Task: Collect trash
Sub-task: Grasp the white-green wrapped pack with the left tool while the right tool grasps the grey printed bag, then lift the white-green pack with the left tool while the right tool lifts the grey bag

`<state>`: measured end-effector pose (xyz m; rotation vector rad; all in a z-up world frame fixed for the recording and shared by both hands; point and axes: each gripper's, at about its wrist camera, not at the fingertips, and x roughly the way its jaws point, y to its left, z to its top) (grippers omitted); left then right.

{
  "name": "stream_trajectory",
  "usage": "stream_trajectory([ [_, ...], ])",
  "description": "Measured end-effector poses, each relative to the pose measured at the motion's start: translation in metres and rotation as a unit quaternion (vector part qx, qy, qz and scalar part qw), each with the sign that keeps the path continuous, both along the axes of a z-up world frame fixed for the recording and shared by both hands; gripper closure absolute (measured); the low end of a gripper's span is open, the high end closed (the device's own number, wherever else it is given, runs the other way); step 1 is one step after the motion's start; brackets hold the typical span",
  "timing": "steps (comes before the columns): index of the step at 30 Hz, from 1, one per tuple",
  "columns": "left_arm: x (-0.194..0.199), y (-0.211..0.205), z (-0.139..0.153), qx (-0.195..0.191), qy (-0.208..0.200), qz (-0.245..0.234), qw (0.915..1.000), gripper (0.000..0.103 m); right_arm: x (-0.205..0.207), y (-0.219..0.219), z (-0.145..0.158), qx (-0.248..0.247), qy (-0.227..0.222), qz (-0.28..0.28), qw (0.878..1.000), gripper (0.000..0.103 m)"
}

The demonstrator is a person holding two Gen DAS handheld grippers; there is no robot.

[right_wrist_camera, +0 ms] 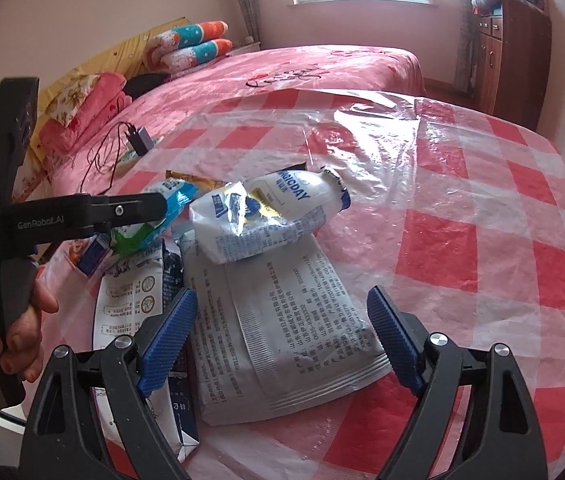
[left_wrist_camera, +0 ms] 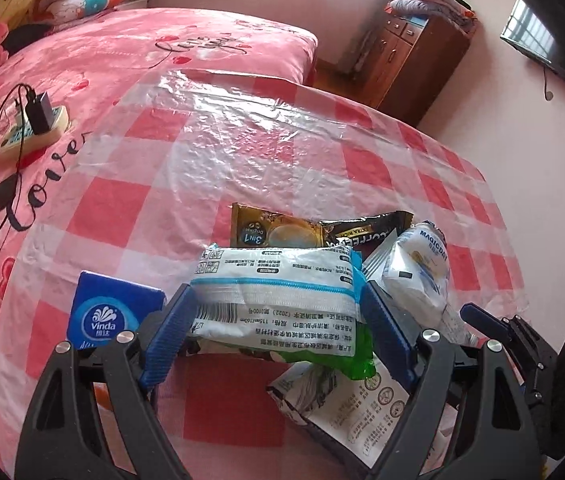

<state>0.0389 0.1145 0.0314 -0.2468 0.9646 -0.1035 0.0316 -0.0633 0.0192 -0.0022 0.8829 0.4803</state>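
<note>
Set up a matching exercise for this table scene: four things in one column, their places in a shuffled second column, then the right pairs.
1. white and green pack
2. Vinda tissue box
3. crumpled MAGICDAY pouch
4. grey printed pouch

A. lying on the grey pouch
B. between the right gripper's open fingers
C. between the left gripper's fingers
D. left of the left gripper

Pairs: 1-C, 2-D, 3-A, 4-B

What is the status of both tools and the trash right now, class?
Left tool shut on white wipes pack, lifted. Right tool open over grey wrapper. Crumpled white pouch lies on the wrapper's far end.
</note>
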Motion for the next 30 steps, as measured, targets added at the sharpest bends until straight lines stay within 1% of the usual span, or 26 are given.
stream_trajectory([
  [4,0.001,-0.001,-0.001,0.005,-0.008,-0.007,0.9999,0.018,0.001,0.004,-0.002,-0.012,0.005,0.002,1.0,0.017],
  [10,-0.002,-0.009,-0.004,0.035,-0.023,-0.024,0.9988,0.015,0.001,0.01,-0.004,-0.033,0.004,0.002,0.999,0.017],
  [13,-0.004,-0.01,-0.004,0.038,-0.031,-0.022,0.9986,0.016,0.001,0.013,-0.005,-0.043,0.003,0.003,0.999,0.015],
  [14,-0.005,-0.01,-0.004,0.04,-0.034,-0.021,0.9984,0.016,0.001,0.014,-0.005,-0.044,0.004,0.004,0.999,0.014],
  [16,-0.007,-0.012,-0.005,0.057,-0.038,-0.017,0.9975,0.027,0.002,0.016,-0.007,-0.05,0.008,0.007,0.999,0.013],
  [17,-0.008,-0.013,-0.005,0.061,-0.04,-0.015,0.9972,0.028,0.002,0.017,-0.008,-0.054,0.008,0.008,0.998,0.012],
  [19,-0.009,-0.011,-0.004,0.056,-0.042,-0.011,0.9975,0.032,0.001,0.02,-0.007,-0.06,0.005,0.011,0.998,0.011],
  [25,-0.016,-0.013,-0.003,0.057,-0.052,-0.014,0.9969,0.039,-0.001,0.022,-0.006,-0.066,-0.004,0.011,0.998,0.019],
  [30,-0.021,-0.013,-0.002,0.05,-0.054,-0.016,0.9972,0.041,-0.004,0.023,-0.005,-0.072,-0.012,0.012,0.997,0.023],
])
